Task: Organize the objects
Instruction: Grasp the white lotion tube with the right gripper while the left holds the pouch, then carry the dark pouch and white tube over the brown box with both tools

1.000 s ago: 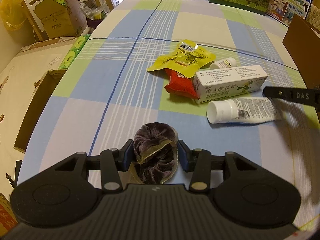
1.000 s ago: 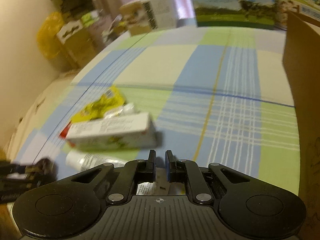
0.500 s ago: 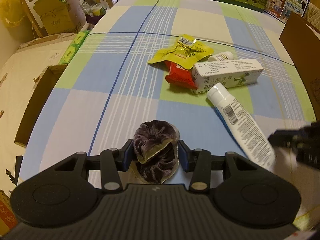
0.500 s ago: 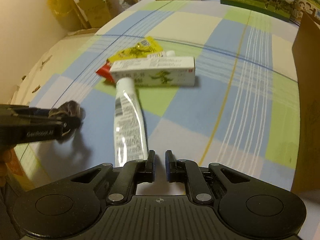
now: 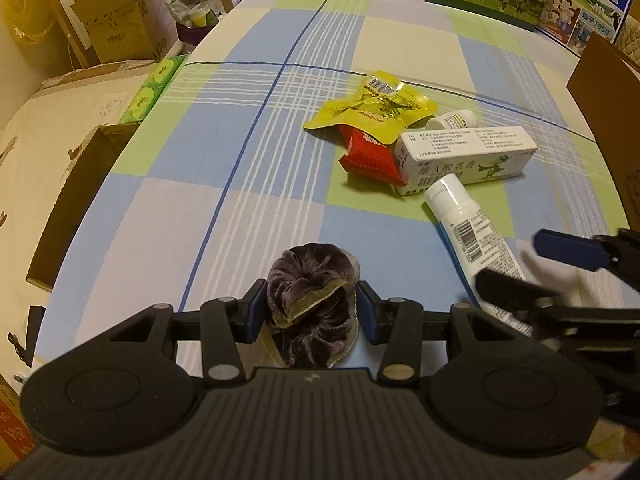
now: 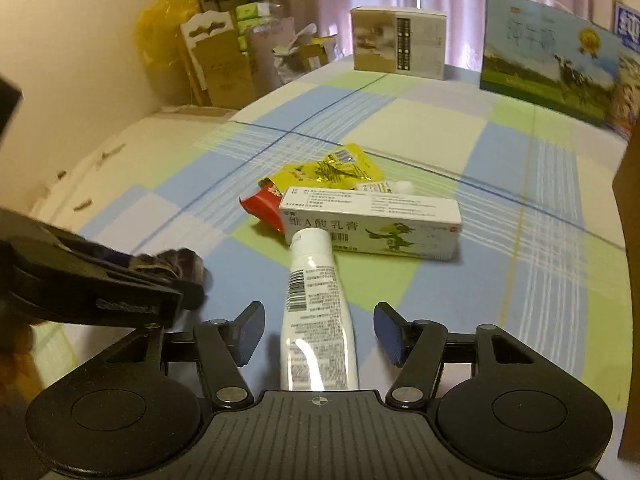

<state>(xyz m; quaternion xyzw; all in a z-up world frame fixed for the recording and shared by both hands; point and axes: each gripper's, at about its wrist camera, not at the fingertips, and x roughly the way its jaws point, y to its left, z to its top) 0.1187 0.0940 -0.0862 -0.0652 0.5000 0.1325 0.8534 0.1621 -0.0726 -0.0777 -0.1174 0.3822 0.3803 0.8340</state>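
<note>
1. Scrunchie, dark purple velvet with a tan tag, sits clamped between the blue pads of my left gripper, near the table's front edge on the checked tablecloth.
2. My right gripper has just been opening; its jaws now stand wide on either side of the white tube, and the pads are clear of it.
3. That white tube lies flat on the cloth, its cap end touching the long white medicine box, its crimped end toward me.
4. Behind the box, toward the table's middle, I see a red packet partly under a yellow snack packet, and a small white bottle lying just beside the box's far side.
5. Along the far edge stand a beige carton and a milk carton with a cow picture.
6. At the right edge rises a brown cardboard box wall.
7. Off the left edge I can see more cardboard boxes and a yellow bag.
</note>
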